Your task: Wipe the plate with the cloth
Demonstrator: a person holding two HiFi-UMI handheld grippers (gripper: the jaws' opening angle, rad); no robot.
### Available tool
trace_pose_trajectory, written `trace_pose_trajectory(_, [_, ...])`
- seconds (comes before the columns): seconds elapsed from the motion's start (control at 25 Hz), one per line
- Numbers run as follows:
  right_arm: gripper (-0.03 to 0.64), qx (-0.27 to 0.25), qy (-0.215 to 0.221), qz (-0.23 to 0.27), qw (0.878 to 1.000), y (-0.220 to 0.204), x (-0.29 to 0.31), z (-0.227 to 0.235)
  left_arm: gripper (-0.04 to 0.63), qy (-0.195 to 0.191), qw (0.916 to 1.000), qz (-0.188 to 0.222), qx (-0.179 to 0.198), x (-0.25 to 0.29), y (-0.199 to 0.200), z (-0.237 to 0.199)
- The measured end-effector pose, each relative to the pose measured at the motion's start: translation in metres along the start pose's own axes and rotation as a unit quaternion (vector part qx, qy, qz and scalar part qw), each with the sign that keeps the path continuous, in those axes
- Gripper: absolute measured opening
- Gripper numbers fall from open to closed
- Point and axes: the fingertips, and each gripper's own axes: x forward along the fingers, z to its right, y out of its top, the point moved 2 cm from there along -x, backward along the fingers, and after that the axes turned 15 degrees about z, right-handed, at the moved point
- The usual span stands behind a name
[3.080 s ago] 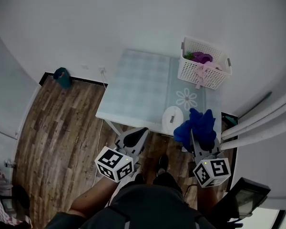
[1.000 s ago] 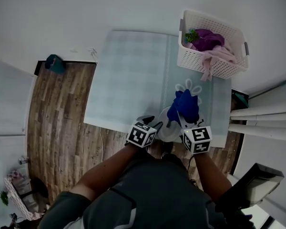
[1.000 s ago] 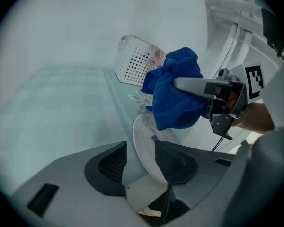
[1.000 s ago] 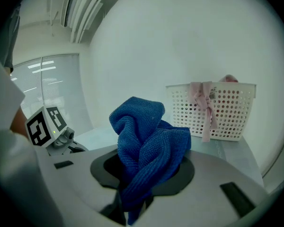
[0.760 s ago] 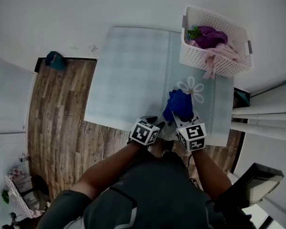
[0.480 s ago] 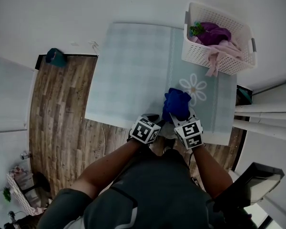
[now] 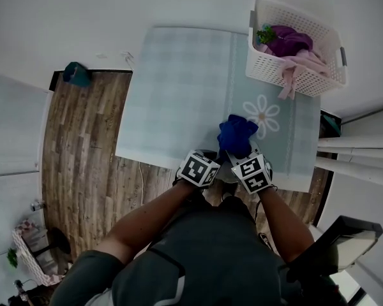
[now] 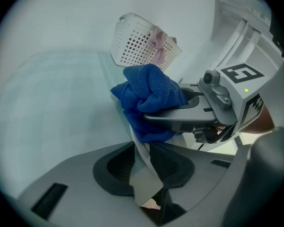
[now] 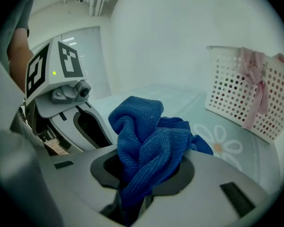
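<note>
A white plate [image 8: 144,174] lies at the table's near edge, and in the head view it is almost wholly hidden under the grippers. My left gripper [image 8: 144,162] has the plate's rim between its jaws. The jaws are closing and the pads look pressed against the rim. My right gripper [image 9: 144,174] is shut on a bunched blue cloth [image 9: 146,141]. The cloth [image 7: 236,136] hangs just over the plate, right beside the left gripper [image 7: 210,157]. In the left gripper view the cloth [image 8: 149,98] sits directly above the plate.
A white perforated basket [image 7: 297,46] with purple and pink laundry stands at the table's far right corner. The pale blue tablecloth [image 7: 179,88] bears a daisy print [image 7: 265,115] just beyond the cloth. Wooden floor [image 7: 83,145] lies to the left.
The right gripper has come down and nearer with the blue cloth, from over the daisy print to the plate. The left gripper has stayed at the plate's rim.
</note>
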Motion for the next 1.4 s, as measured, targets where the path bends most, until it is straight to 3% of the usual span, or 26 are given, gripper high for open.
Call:
trace_pose_trajectory(0.36, [0.132, 0.015, 0.017, 0.001, 1.000, -0.001, 0.000, 0.001, 0.106, -0.013, 0.9993, -0.003, -0.035, -0.004, 0.007, 0.003])
trace_pose_trajectory(0.56, [0.132, 0.010, 0.013, 0.000, 1.000, -0.002, 0.000, 0.000, 0.097, 0.000, 0.9995, -0.001, -0.031, -0.002, 0.007, 0.002])
trace_pose_trajectory(0.76, [0.130, -0.008, 0.022, -0.014, 1.000, -0.003, -0.002, 0.001, 0.091, 0.041, 0.9982, -0.023, -0.037, -0.002, 0.007, 0.002])
trace_pose_trajectory(0.92, [0.132, -0.019, 0.030, -0.041, 0.999, -0.006, -0.009, 0.005, 0.086, 0.035, 0.9981, -0.016, -0.048, -0.003, 0.007, 0.002])
trace_pose_trajectory(1.4, [0.130, -0.042, -0.006, -0.081, 0.996, -0.014, -0.046, 0.027, 0.080, 0.032, 0.9970, 0.000, -0.070, -0.002, 0.005, 0.002])
